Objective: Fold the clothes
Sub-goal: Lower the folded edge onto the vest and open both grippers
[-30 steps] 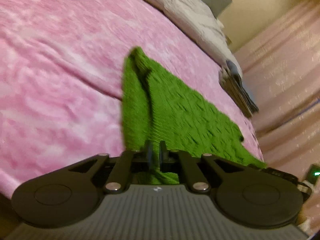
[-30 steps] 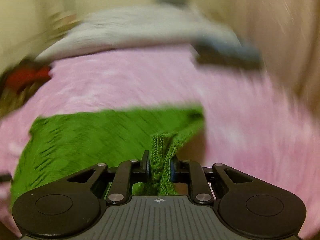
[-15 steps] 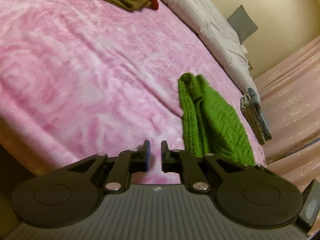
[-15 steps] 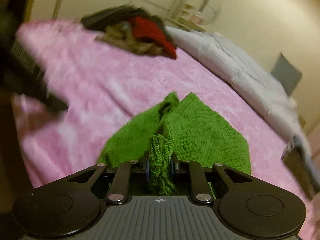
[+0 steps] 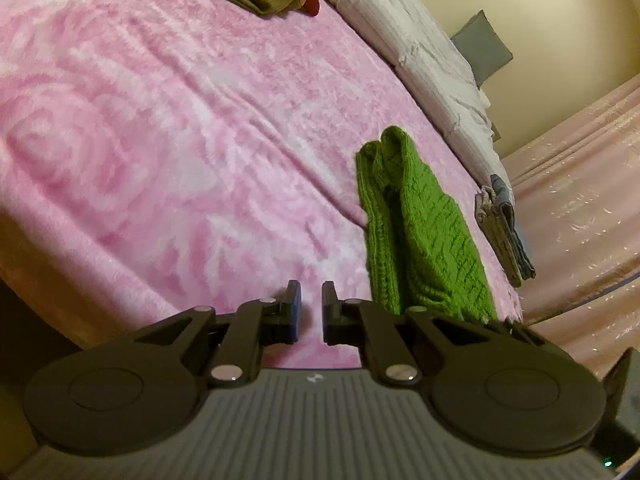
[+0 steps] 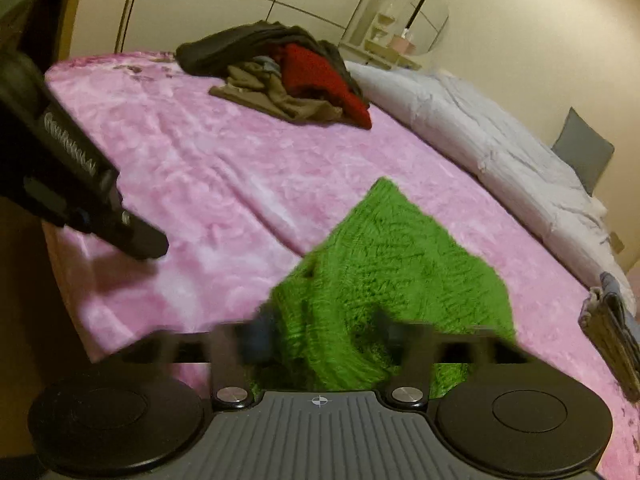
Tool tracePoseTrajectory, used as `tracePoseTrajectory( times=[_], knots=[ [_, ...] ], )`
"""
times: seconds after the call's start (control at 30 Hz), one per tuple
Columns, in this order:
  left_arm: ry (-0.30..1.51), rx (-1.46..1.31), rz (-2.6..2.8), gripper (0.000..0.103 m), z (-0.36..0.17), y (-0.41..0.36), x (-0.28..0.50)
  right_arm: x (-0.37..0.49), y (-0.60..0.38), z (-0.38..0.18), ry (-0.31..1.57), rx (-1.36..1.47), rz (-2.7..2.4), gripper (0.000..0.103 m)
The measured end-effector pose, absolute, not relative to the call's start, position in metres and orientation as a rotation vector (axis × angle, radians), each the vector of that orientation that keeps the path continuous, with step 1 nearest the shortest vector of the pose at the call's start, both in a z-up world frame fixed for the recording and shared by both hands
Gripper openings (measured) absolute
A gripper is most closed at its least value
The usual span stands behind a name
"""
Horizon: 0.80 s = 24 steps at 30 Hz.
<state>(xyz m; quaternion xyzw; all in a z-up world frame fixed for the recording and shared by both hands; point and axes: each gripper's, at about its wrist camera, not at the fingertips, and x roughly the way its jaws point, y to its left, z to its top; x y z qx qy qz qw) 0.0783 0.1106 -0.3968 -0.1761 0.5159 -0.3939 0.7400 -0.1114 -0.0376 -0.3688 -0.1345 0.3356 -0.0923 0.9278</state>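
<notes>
A green knitted sweater lies folded on the pink bedspread near the bed's front edge. My left gripper hangs above the bedspread to the left of the sweater, its jaws a small gap apart and empty. In the right wrist view the sweater lies right in front of my right gripper, whose blurred jaws stand wide apart with the sweater's near edge between them. The left gripper also shows in the right wrist view, at the left.
A pile of unfolded clothes, red, olive and dark, lies at the far end of the bed. A white duvet runs along the far side. A folded stack sits right of the sweater. Pink curtains hang beyond.
My left gripper let go of the sweater and drew back to the left. My right gripper, which was shut on the sweater's edge, has opened wide. The sweater now lies folded narrower.
</notes>
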Motion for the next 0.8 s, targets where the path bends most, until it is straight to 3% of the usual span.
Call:
tracePoseTrajectory(
  times=[0.2, 0.33, 0.43, 0.57, 0.63, 0.67, 0.7, 0.8],
  knots=[
    [1.127, -0.405, -0.875, 0.006, -0.391, 0.112, 0.073, -0.171, -0.107, -0.329, 0.531, 0.149, -0.361, 0.085],
    [1.113, -0.413, -0.887, 0.01, -0.384, 0.111, 0.071, -0.236, -0.192, -0.35, 0.501, 0.748, -0.482, 0.085],
    [1.113, -0.419, -0.892, 0.01, -0.381, 0.109, 0.07, -0.274, -0.227, -0.393, 0.379, 1.27, -0.411, 0.084],
    [1.117, -0.418, -0.898, 0.01, -0.378, 0.103, 0.065, -0.264, -0.231, -0.427, 0.342, 1.49, -0.324, 0.058],
    [1.123, -0.413, -0.903, 0.01, -0.377, 0.099, 0.062, -0.246, -0.23, -0.427, 0.355, 1.459, -0.317, 0.058],
    [1.125, -0.41, -0.905, 0.01, -0.376, 0.097, 0.061, -0.238, -0.231, -0.425, 0.367, 1.448, -0.313, 0.05],
    [1.125, -0.408, -0.907, 0.01, -0.375, 0.095, 0.06, -0.232, -0.234, -0.424, 0.388, 1.437, -0.31, 0.029],
    [1.129, -0.404, -0.903, 0.01, -0.374, 0.089, 0.06, -0.217, -0.246, -0.406, 0.469, 1.308, -0.286, 0.023]
  ],
)
